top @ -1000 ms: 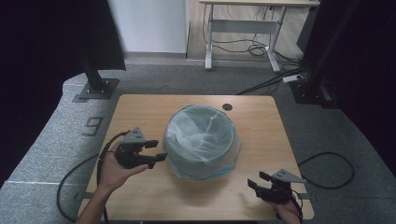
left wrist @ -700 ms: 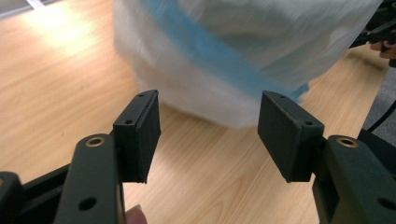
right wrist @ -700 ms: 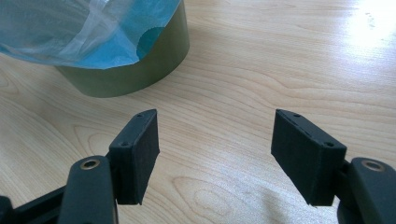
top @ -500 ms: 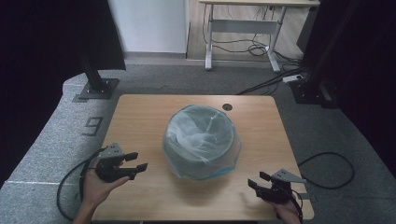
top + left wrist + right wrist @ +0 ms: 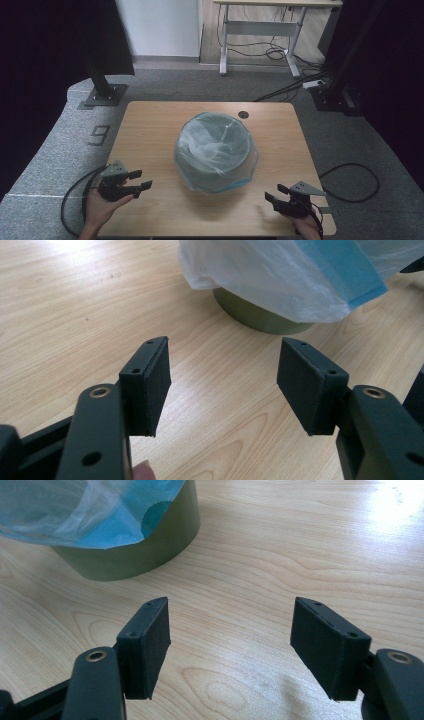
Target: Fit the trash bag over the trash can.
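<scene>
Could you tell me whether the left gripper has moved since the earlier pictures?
Yes. The left gripper has drawn back from the bagged bin toward the table's near left corner; its jaws stand open with nothing between them.

High view: the pale wooden tabletop (image 5: 150, 125) is evenly and moderately lit from above, the surroundings fall off into near-black, and a soft shadow lies just in front of the round olive-green bin lined with a translucent white-and-blue plastic bag (image 5: 216, 150). Both gripper views are brighter and slightly soft, with white glare washing out the wood's far corners.
</scene>
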Demonstrator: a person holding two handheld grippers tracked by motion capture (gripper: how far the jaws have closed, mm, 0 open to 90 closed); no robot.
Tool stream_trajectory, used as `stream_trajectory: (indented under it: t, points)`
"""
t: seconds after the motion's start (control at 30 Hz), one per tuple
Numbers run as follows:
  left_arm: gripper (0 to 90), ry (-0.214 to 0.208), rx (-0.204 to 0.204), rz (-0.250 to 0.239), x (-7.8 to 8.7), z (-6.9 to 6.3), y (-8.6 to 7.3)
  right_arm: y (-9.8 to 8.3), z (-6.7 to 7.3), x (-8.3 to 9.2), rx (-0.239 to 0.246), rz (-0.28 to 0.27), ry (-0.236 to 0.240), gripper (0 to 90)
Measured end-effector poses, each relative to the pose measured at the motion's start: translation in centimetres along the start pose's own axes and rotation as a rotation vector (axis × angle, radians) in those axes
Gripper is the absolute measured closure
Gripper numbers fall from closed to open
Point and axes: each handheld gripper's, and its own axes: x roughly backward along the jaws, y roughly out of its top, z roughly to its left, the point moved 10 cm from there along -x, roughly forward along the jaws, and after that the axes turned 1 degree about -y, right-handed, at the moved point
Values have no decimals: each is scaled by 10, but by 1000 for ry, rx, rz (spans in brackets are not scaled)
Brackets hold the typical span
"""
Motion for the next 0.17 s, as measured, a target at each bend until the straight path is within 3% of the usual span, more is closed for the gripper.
stream_trajectory:
  t: [0.17]
  points:
    - [375, -7, 9, -2, -2, 1, -2, -1, 0, 0, -4, 1, -3, 310]
